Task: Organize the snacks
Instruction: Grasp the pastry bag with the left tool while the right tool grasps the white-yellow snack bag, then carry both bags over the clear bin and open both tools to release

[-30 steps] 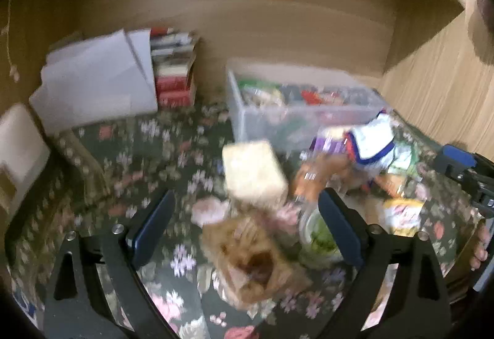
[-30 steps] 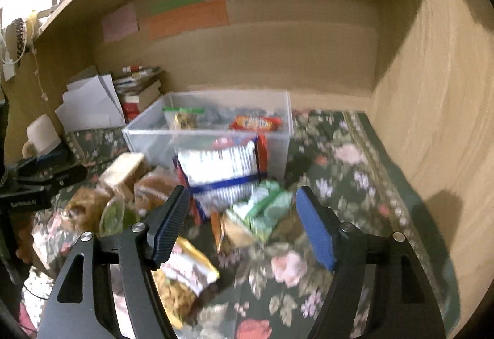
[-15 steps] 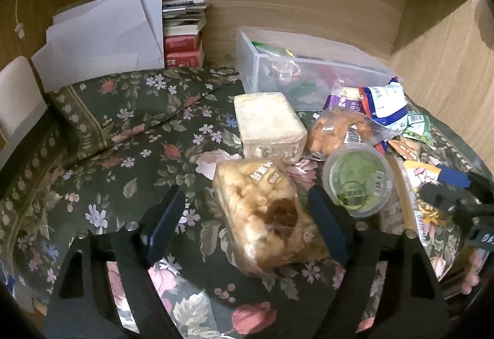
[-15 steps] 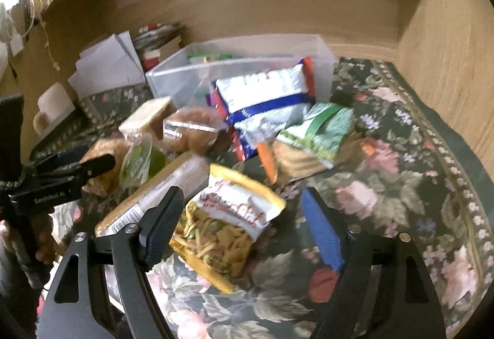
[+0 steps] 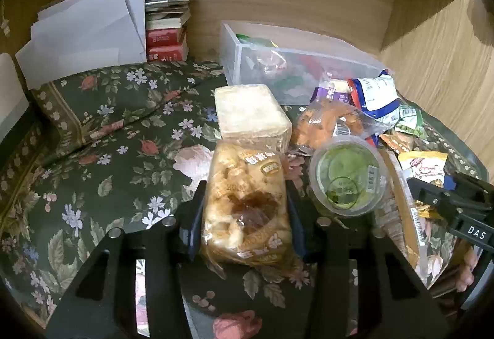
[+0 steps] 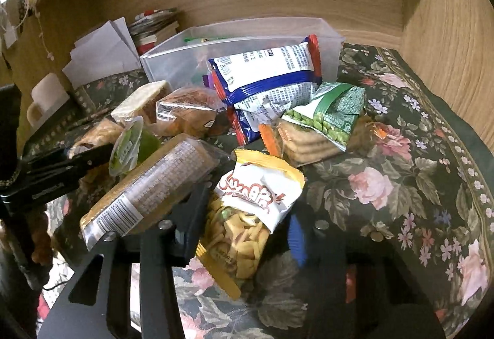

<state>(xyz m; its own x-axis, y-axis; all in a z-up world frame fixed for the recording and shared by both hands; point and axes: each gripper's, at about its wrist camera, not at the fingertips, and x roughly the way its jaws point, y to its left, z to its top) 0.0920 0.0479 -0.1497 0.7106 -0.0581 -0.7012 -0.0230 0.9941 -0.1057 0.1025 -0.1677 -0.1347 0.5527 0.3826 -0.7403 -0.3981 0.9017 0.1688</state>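
While both grippers sit low over the pile, noted as follows. Left gripper (image 5: pixel 245 209): closed narrow on the pastry bag (image 5: pixel 247 203), pads pressing both long sides, bag resting on the cloth (image 5: pixel 102 172). Right gripper (image 6: pixel 244 231): drawn in around the chip bag (image 6: pixel 250 212); left finger tight against it, right pad close, contact there not clear (grip not confirmed). Ahead of the left gripper, touching the pastry bag's far end: pale block (image 5: pixel 251 112). Just right of it: green cup (image 5: pixel 347 178), near the right finger but apart. Beyond both: clear bin (image 6: pixel 247 52), partly filled, with more packets heaped against its near wall.

Judged step: secure both bags, then carry to the bin.

Advised for a sound lift:
- Squeeze lightly; soft contents, likely to crush or bulge out of the pads.
- Raise straight up before moving forward, to clear the block and cup.
- Confirm the chip bag is truly pinched before lifting; slick film, may slip.
- Keep clear of the cracker sleeve (image 6: pixel 145 191) lying over the right gripper's left finger; likely to roll when disturbed.
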